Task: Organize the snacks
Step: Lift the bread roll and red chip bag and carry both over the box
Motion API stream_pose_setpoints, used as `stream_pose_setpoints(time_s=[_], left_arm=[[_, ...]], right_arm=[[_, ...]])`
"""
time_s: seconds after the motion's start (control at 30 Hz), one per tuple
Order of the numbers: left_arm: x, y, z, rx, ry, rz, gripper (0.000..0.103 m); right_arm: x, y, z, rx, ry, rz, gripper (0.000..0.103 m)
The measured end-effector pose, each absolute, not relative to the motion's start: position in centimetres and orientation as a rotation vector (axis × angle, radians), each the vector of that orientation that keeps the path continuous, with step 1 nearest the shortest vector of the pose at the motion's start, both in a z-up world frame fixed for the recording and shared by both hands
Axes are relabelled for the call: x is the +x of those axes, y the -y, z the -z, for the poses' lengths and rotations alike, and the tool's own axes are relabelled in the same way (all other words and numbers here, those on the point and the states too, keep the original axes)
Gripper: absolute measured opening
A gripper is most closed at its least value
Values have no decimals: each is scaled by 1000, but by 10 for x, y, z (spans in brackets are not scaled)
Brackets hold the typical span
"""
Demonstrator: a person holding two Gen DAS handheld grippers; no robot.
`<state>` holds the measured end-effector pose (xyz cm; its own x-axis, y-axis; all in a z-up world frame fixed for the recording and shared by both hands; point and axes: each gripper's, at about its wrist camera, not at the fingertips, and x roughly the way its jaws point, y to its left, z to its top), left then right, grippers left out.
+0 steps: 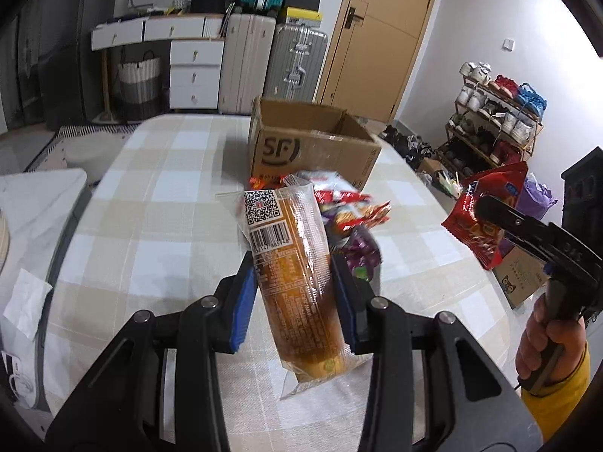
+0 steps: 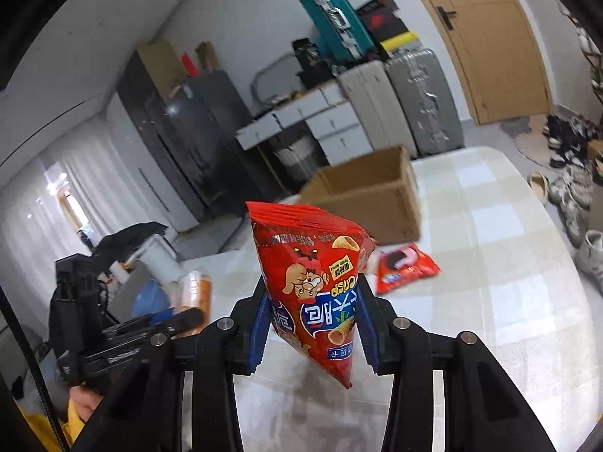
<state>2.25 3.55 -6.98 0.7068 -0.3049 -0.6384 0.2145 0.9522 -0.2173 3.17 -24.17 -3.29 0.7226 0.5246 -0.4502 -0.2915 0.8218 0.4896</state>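
You had both claws loaded at that instant. Your left gripper (image 1: 297,293) was clamped on the bun pack (image 1: 290,263), its blue pads (image 1: 241,301) pinching the clear wrapper across the middle, barcode end pointing to 12 o'clock and the tail seal hanging toward 6. Your right gripper (image 2: 312,324) was closed on the red chip bag (image 2: 320,286), pads squeezing the lower half, the crimped top standing up at 12. In the left view that same bag (image 1: 486,211) showed out at 3 o'clock, up off the table (image 1: 150,203).

The box (image 1: 312,143) sat open at 12 o'clock on the checked cloth, with the snack pile (image 1: 350,214) lying just in front of it. From the right view one red packet (image 2: 407,267) lay flat on the cloth at 2 o'clock, near the box (image 2: 377,192).

Both packs looked light, I judged, and both soft: the bun would squash under a hard pinch, and the chip bag was air-puffed, slick foil that could slide or crush its cones. Mid-body grips like yours suited them; a seal edge would have been gentler still. The drop into the box was not yet made.
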Motion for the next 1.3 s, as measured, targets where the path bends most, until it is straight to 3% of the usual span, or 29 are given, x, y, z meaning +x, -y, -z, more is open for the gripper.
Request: stream_pose_setpoints(time_s=[0.33, 0.43, 0.57, 0.7, 0.87, 0.93, 1.3], left_arm=[[24, -31, 18, -117, -658, 312, 35], [27, -27, 4, -111, -644, 319, 27], [37, -19, -4, -99, -645, 321, 25], [46, -22, 13, -113, -713, 312, 23], [48, -21, 58, -77, -837, 322, 29], [53, -14, 79, -36, -879, 336, 46], [80, 22, 132, 142, -969, 349, 48]], right_arm=[[26, 226, -23, 377, -534, -543, 41], [28, 223, -35, 366, -519, -562, 41], [35, 217, -44, 343, -513, -575, 41], [43, 214, -24, 379, -567, -576, 41], [49, 220, 12, 403, -611, -554, 41], [53, 222, 25, 430, -633, -549, 41], [63, 238, 53, 479, -665, -545, 41]])
